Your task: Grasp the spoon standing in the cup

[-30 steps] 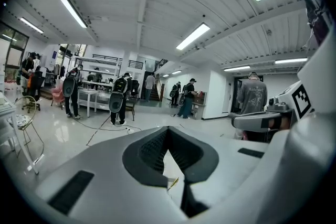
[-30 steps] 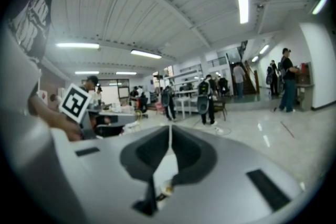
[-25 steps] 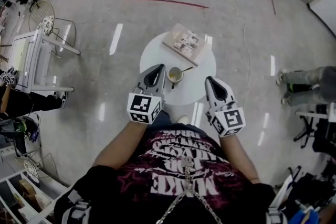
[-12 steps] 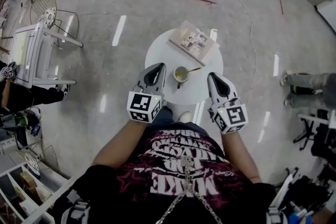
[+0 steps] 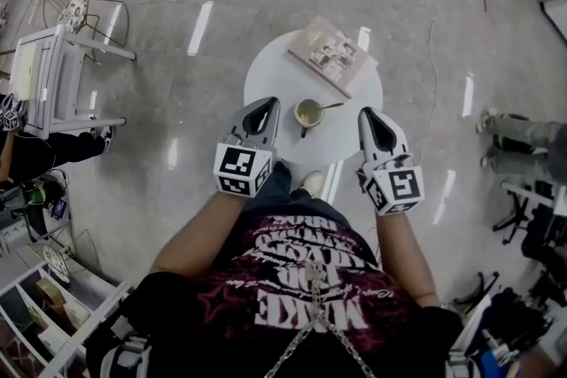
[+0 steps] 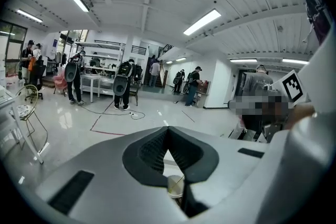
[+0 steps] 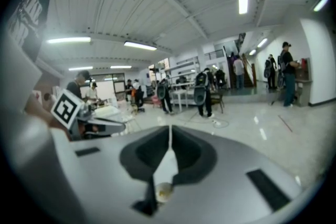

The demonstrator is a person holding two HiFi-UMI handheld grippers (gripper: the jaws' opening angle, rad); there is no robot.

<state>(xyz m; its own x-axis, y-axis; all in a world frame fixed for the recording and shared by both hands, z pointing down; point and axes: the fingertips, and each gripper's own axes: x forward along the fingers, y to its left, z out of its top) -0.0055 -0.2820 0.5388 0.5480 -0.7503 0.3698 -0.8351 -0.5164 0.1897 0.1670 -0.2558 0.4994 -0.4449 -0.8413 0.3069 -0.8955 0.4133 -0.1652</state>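
Btwn my left claw & right claw one thing stands: the cup, a bit nearer my left claw. Its spoon leans out twd my right claw, so the gap on that side is narrower. Ahead of my left claw there's bare worktop, open to pass. Ahead-left of my right claw, beyond the spoon, a book lies flat over the far part of the worktop. A free strip runs btwn book & cup. Outboard of each claw the worktop ends & it's open floor.
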